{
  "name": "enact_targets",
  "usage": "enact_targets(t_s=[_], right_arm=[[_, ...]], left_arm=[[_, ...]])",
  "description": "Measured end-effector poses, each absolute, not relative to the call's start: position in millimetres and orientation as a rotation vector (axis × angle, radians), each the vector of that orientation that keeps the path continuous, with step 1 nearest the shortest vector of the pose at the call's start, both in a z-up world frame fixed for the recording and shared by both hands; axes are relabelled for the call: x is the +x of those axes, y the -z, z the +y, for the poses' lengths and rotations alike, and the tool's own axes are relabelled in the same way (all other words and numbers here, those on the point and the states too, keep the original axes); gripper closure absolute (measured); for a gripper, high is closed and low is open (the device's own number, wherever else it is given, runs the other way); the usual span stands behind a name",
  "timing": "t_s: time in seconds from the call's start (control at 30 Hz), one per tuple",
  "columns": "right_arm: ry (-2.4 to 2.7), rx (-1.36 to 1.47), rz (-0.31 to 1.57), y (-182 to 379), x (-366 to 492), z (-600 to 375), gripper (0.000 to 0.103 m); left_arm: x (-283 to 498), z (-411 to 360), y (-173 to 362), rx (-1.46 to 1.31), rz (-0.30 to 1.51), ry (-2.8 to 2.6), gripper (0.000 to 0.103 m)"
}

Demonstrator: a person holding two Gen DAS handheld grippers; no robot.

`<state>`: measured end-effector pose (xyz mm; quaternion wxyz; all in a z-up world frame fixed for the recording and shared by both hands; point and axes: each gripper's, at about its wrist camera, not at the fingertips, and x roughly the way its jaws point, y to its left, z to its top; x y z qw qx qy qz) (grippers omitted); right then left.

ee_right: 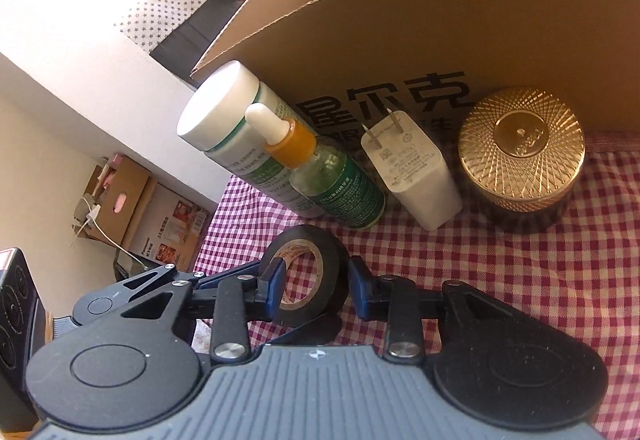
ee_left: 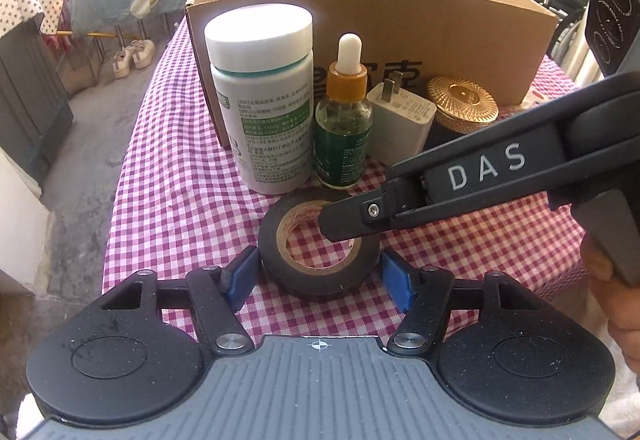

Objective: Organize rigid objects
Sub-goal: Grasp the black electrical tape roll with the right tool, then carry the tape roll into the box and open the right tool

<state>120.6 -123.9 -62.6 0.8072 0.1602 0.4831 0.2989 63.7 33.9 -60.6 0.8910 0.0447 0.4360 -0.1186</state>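
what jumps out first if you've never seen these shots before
The black tape roll lies flat on the checked cloth with both tongs at it: the left tongs straddle its outside, and the right tongs have one finger through its hole. Behind it, a white bottle, dropper bottle, charger and gold jar stand in a row before an open box.
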Motion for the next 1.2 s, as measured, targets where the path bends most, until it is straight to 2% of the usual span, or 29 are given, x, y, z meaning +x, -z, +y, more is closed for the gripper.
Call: enact_targets(t_s=[0.03, 0.1, 0.13, 0.43, 0.83, 1.03, 1.2], right_arm=[[-0.626, 0.324, 1.024, 61.6, 118.7, -122.0, 0.069], [-0.598, 0.287, 1.011, 59.8, 114.5, -118.8, 0.079], [-0.586, 0.284, 1.007, 59.2, 111.6, -118.6, 0.081], [-0.533, 0.270, 0.957, 44.6, 87.9, -137.4, 0.081], [-0.464, 0.284, 0.744, -19.5, 55.1, -180.2, 0.081], [-0.471, 0.260, 0.647, -57.3, 75.3, -194.7, 0.081], [-0.518, 0.285, 0.651, -77.7, 123.8, -204.8, 0.081]], left_arm=[[63.3, 33.9, 60.4, 0.090, 0.902, 0.243, 0.038], [63.1, 33.2, 59.7, 0.088, 0.897, 0.233, 0.039], [63.2, 32.8, 58.8, 0.088, 0.898, 0.234, 0.039], [47.0, 13.2, 46.7, 0.125, 0.859, 0.269, 0.040], [32.4, -23.8, -16.9, 0.171, 0.688, 0.341, 0.040], [54.8, -41.6, -51.1, 0.205, 0.619, 0.345, 0.039], [96.2, -48.0, -68.9, 0.209, 0.632, 0.332, 0.040]])
